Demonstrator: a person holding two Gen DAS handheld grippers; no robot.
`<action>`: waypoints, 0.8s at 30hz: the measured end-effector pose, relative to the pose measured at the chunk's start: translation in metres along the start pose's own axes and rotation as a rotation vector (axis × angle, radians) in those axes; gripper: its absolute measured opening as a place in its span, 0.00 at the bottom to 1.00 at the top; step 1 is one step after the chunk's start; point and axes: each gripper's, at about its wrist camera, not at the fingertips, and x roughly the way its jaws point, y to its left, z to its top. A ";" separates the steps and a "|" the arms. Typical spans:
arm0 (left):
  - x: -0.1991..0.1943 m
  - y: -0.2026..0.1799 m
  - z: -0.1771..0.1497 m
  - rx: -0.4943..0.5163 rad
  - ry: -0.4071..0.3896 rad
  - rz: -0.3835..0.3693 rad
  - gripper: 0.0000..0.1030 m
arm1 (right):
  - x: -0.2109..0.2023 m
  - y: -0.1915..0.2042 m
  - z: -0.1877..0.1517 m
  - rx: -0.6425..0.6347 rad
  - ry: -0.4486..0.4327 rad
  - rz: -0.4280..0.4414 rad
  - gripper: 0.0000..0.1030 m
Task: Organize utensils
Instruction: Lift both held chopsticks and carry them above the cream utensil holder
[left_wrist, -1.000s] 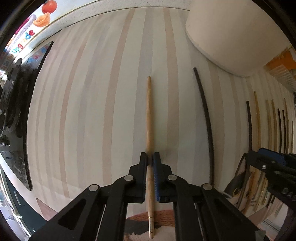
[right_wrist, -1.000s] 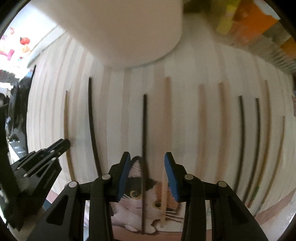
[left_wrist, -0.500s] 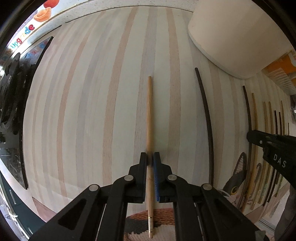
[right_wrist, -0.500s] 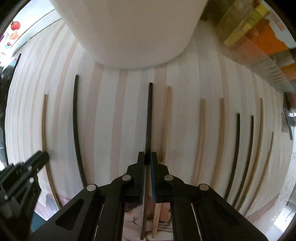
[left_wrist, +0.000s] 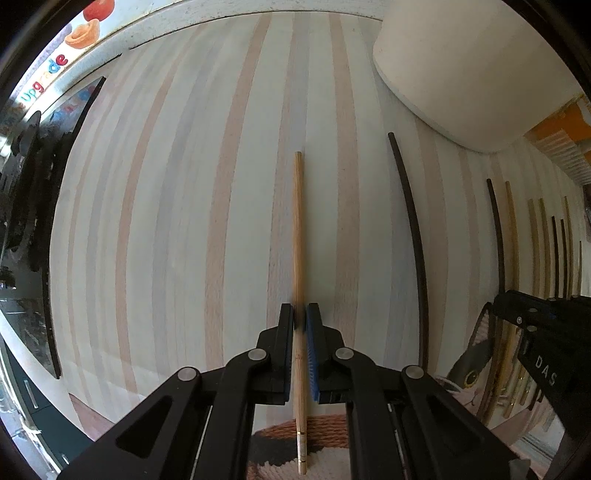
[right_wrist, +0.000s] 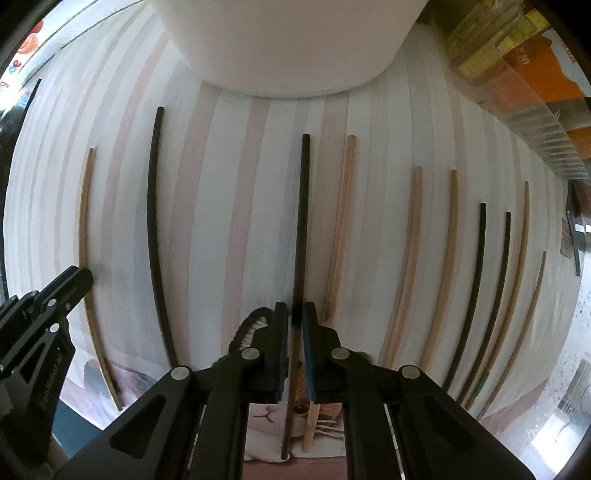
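My left gripper (left_wrist: 300, 314) is shut on a light wooden chopstick (left_wrist: 297, 229) that points straight ahead over the striped mat (left_wrist: 166, 221). My right gripper (right_wrist: 295, 314) is shut on a dark chopstick (right_wrist: 303, 206), also pointing ahead. A light chopstick (right_wrist: 341, 221) lies just right of it on the mat. Another dark chopstick (left_wrist: 410, 221) lies right of the left gripper. Several more light and dark chopsticks (right_wrist: 476, 277) lie in a row further right.
A large white container (right_wrist: 288, 48) stands at the far end of the mat, also in the left wrist view (left_wrist: 461, 74). Orange and yellow packages (right_wrist: 535, 74) line the right. A cat-picture mat (right_wrist: 295, 417) lies under the near chopstick ends. A dark tray (left_wrist: 33, 203) lies left.
My right gripper closed from open onto the dark chopstick. My left gripper stayed shut on the light chopstick and moved a little forward.
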 end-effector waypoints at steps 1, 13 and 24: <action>0.000 -0.010 0.005 0.004 0.006 0.010 0.05 | -0.003 0.000 0.003 -0.007 0.001 -0.007 0.09; -0.010 -0.025 -0.002 -0.022 -0.028 0.066 0.04 | -0.003 -0.005 0.003 0.008 -0.065 0.072 0.06; -0.070 -0.025 -0.027 -0.067 -0.131 0.037 0.04 | -0.051 -0.012 -0.043 -0.010 -0.180 0.186 0.05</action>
